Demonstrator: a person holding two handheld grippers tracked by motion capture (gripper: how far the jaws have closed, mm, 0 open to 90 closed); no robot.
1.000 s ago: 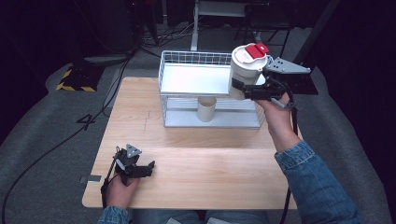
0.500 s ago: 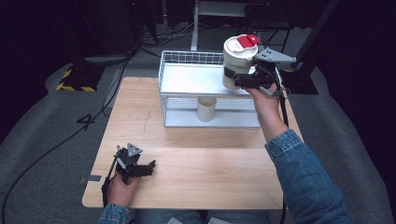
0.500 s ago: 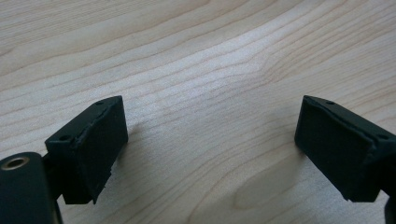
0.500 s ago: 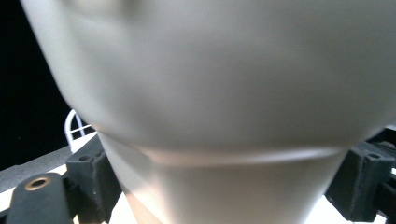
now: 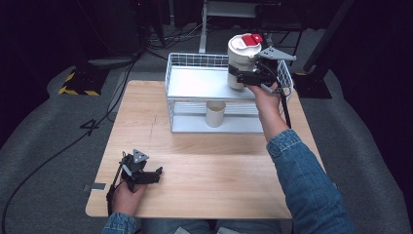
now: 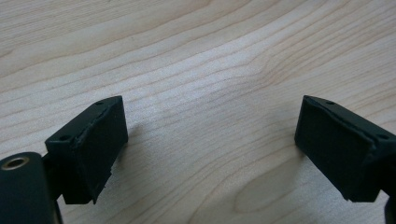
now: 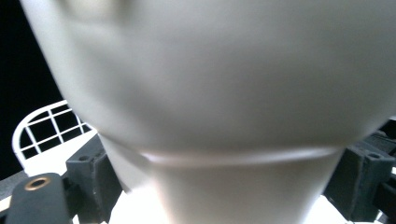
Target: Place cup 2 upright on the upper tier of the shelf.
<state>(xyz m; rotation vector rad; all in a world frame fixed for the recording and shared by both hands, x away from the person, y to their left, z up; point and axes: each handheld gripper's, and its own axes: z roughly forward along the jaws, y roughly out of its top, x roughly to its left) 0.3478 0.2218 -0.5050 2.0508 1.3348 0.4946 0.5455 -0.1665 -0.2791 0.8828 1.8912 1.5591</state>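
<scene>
Left gripper [image 5: 157,174]: resting on the wooden table [image 5: 209,195] at the near left corner, well apart from the white wire rack [image 5: 180,105]; its jaws are standing partly open with nothing but bare wood grain between them, as the left gripper view is showing [image 6: 210,154]; it is sitting idle, so the work is falling to the other hand.

Right gripper [image 5: 238,77]: clamping the white tumbler [image 5: 240,61] around its lower body, jaws closed tight on it; in the right gripper view [image 7: 229,186] the black pads are pressing on both sides of the tapering white wall [image 7: 224,93]; the grip low on the body is keeping the tumbler upright, red-capped lid [image 5: 251,39] facing up.

White tumbler: hanging over the right end of the rack's upper shelf [image 5: 199,83], above the rack rather than standing on it; whether its base is touching the shelf I cannot tell; judging by the pose, it is heading for that shelf.

Cream cup [image 5: 215,113]: standing upright on the rack's lower tier, under the upper shelf, left of the tumbler and below it; it is not in the tumbler's way.

In the way: the rack's raised wire rim [image 5: 195,59] is bordering the upper shelf, so the base is needing to clear it before settling; the gripper's trailing cable [image 5: 285,105] is hanging beside the rack's right end.

Beyond the rack: dark floor with cables and stands, too dim to name further.
</scene>
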